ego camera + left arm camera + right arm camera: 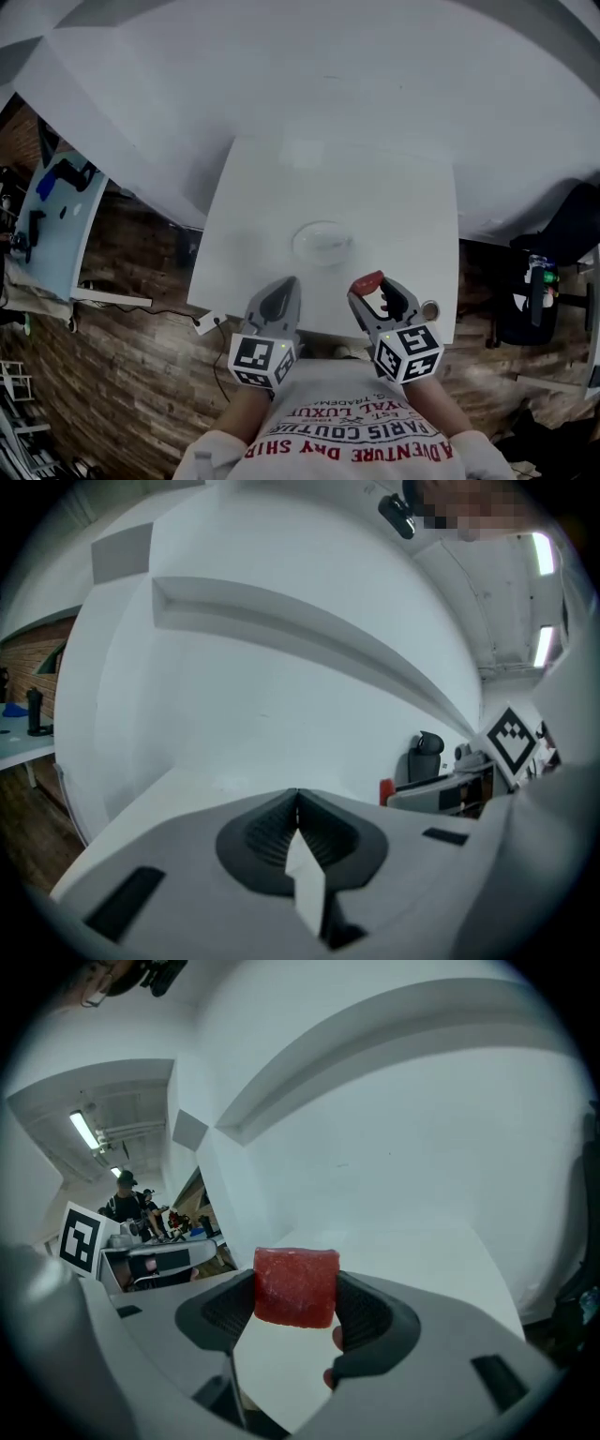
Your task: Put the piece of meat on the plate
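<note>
Right gripper (296,1290): jaws pinching the piece of meat (296,1285), a red, roughly cubic block. The ribbed pads press on its two side faces. The block sits at the jaw tips, its top edge rising just above them and its front face open to the right gripper view. Below the block, the gap between the jaws shows only white bench (441,1269).

Left gripper (297,803): jaws pressed together, the ribbed pads meeting along one thin line with nothing between them. Ahead of these jaws lie bare bench surface and a white wall.

Head view: both grippers are held over the near edge of the bench (394,206), side by side but not touching. The left gripper (284,289) is to the left of the right gripper (371,289), and the piece of meat (367,280) shows as a red spot at the right jaw tips.

The plate (300,246) is a pale, shallow round dish on the bench. It lies ahead of both pairs of jaws, roughly between their lines and closer to the jaw tips than to the far edge of the bench. It holds nothing. The meat is clear of the plate, short of its near rim and a little to its right.
</note>
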`<control>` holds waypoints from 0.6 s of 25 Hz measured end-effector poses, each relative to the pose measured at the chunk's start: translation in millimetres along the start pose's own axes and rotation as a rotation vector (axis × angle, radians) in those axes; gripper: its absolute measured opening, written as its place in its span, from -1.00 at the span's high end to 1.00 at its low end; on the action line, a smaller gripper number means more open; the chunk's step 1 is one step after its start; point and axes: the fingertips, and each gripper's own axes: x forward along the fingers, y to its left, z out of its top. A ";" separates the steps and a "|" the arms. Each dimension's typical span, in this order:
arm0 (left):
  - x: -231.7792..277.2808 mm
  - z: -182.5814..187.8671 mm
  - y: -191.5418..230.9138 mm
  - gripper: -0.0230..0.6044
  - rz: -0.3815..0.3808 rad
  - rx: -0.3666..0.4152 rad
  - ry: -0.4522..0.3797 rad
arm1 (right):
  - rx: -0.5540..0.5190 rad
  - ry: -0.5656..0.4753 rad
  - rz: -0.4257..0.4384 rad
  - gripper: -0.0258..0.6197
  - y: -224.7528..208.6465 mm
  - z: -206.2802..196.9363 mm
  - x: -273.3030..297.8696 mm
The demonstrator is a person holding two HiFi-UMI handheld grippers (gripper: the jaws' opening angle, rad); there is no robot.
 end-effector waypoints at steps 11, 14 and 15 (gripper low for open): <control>77.3 -3.9 78.9 0.91 -0.136 -0.004 0.115 | 0.033 0.165 -0.132 0.07 -14.0 -3.6 116.0; 87.5 -17.3 97.2 0.91 -0.145 -0.024 0.156 | 0.038 0.240 -0.157 0.07 -19.7 -19.2 140.7; 91.1 -21.4 102.0 0.91 -0.148 -0.029 0.168 | 0.037 0.265 -0.165 0.07 -22.6 -24.4 148.5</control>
